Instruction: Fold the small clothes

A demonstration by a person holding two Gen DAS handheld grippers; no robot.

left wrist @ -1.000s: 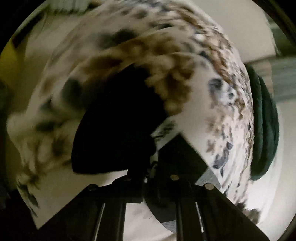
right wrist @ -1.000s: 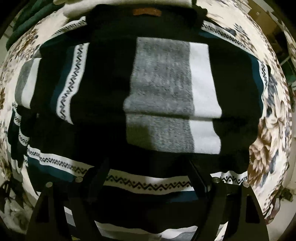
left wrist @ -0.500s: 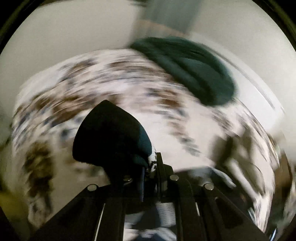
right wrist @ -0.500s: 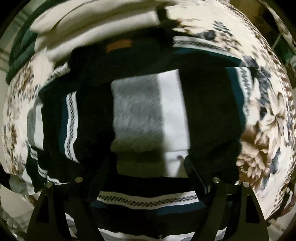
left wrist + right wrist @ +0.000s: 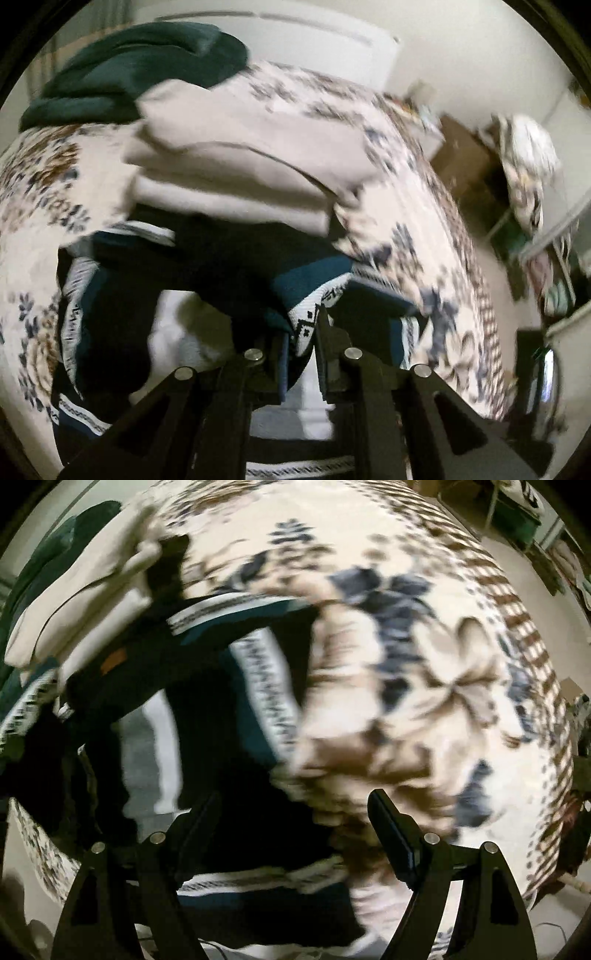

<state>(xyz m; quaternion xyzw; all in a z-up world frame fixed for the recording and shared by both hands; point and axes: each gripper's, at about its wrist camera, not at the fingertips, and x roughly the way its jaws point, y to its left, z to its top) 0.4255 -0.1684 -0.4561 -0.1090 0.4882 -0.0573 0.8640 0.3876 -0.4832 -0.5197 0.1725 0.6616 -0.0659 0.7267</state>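
A cream bedspread printed with brown and grey-blue flowers (image 5: 424,709) covers the whole surface. On it lies the black knitted garment with teal, grey and white patterned bands (image 5: 207,266), partly folded, beside a stack of folded beige cloth (image 5: 236,162) and a dark green bundle (image 5: 140,70) (both behind it). The left gripper (image 5: 301,332) has just been easing apart, a white patterned edge of the garment between its jaws. The right gripper (image 5: 291,816) stands wide apart, empty, above the garment's edge.
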